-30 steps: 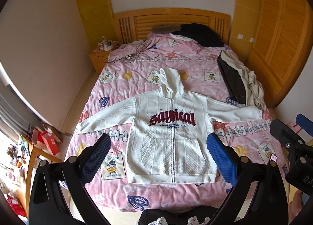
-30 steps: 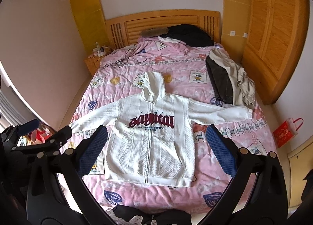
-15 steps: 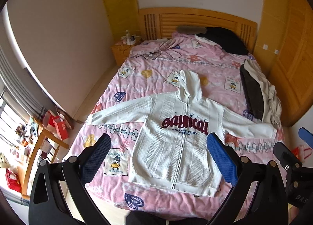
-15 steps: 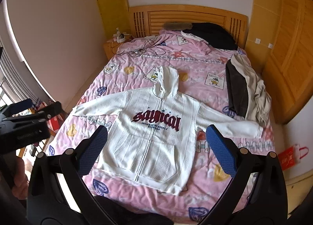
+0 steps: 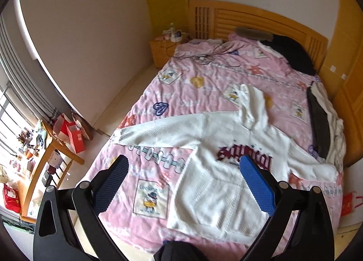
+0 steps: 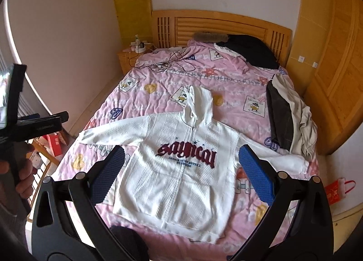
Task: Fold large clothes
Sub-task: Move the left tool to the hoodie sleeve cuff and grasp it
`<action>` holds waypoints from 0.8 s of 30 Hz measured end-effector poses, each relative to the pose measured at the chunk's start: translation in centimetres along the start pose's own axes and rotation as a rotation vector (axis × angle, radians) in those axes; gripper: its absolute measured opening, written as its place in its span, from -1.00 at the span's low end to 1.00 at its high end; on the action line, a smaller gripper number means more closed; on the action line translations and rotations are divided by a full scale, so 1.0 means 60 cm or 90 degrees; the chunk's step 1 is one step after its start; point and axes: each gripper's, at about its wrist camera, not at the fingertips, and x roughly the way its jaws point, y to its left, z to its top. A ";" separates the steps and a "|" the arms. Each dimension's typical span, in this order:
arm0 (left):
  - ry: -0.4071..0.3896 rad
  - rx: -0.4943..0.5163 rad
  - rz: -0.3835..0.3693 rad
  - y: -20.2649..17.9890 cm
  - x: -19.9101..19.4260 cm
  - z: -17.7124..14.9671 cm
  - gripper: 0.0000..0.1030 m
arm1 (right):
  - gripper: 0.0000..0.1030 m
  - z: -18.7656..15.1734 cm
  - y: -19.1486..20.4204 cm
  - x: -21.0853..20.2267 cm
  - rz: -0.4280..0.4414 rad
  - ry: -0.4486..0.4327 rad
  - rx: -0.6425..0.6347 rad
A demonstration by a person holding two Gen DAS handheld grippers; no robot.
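over the pink bed, both grippers, left gripper and right gripper, have swung leftward with fingers wide and empty, the white hoodie still flat and unfolded.

Garment: a white zip-up hoodie is laid flat, front up, on the pink bedspread.
Print: dark red lettering is seen across the chest (zipper closed).
Sleeves: spread toward 9 and 3 o'clock.
Hood: pointed toward 12 o'clock; hem toward 6 o'clock.
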 end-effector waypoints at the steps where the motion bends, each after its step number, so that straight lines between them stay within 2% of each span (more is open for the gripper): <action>1: 0.005 -0.008 -0.006 0.019 0.025 0.013 0.85 | 0.90 0.007 0.013 0.012 0.000 0.002 0.001; 4: 0.027 -0.048 -0.020 0.091 0.121 0.049 0.85 | 0.90 0.034 0.073 0.075 -0.010 0.022 0.000; 9: 0.055 -0.160 -0.071 0.235 0.330 0.081 0.85 | 0.90 0.072 0.182 0.208 -0.012 0.061 -0.020; 12: 0.093 -0.231 -0.047 0.308 0.451 0.083 0.85 | 0.90 0.080 0.240 0.291 -0.009 0.081 -0.040; 18: 0.195 -0.302 0.031 0.446 0.749 0.046 0.85 | 0.90 0.067 0.335 0.464 -0.007 0.143 -0.067; 22: 0.245 -0.364 0.022 0.516 0.908 0.008 0.85 | 0.90 0.036 0.382 0.555 -0.015 0.169 -0.081; 24: 0.284 -0.419 -0.007 0.545 0.986 -0.026 0.84 | 0.90 0.022 0.397 0.587 -0.019 0.179 -0.082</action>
